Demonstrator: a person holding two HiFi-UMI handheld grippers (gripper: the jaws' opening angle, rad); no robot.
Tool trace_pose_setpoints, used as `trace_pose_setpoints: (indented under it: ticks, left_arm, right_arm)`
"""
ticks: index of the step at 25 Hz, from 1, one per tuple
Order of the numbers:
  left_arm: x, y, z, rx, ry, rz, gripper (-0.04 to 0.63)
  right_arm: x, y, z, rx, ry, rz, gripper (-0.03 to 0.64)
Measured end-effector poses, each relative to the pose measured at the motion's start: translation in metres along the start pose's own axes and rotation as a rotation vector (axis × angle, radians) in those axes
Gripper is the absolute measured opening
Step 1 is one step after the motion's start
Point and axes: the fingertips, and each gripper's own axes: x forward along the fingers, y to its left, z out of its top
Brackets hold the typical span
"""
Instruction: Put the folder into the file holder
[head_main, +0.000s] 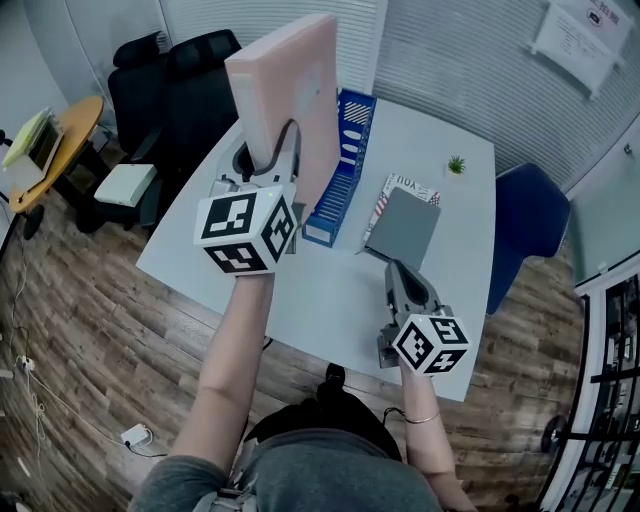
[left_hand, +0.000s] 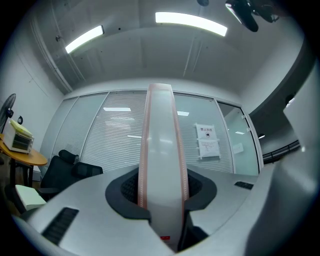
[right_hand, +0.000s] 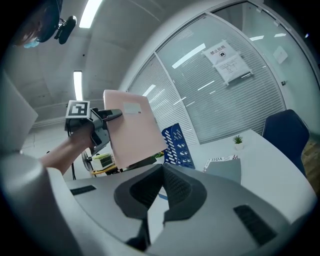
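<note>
I hold a pink folder (head_main: 290, 100) upright, high above the white table (head_main: 330, 290), with my left gripper (head_main: 272, 165) shut on its lower edge. In the left gripper view the folder (left_hand: 162, 165) stands edge-on between the jaws of that gripper (left_hand: 162, 200). The blue perforated file holder (head_main: 345, 165) stands just right of the folder, below it. My right gripper (head_main: 393, 268) hovers nearer the front edge, jaws together on nothing. From the right gripper view (right_hand: 161, 167), the pink folder (right_hand: 132, 130) hangs left of the file holder (right_hand: 177, 145).
A grey folder (head_main: 405, 228) lies on a printed book (head_main: 400, 185) right of the file holder. A small potted plant (head_main: 457, 164) stands at the table's far side. Black office chairs (head_main: 170, 80) are at the left, a blue chair (head_main: 530, 220) at the right.
</note>
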Motion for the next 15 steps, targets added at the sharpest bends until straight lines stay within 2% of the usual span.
trace_pose_setpoints:
  ticks: [15]
  left_arm:
    - [0.070,-0.008,-0.035,0.000,0.013,0.003,0.149]
  right_arm:
    - [0.018,-0.028,-0.001,0.034,0.021,-0.022,0.002]
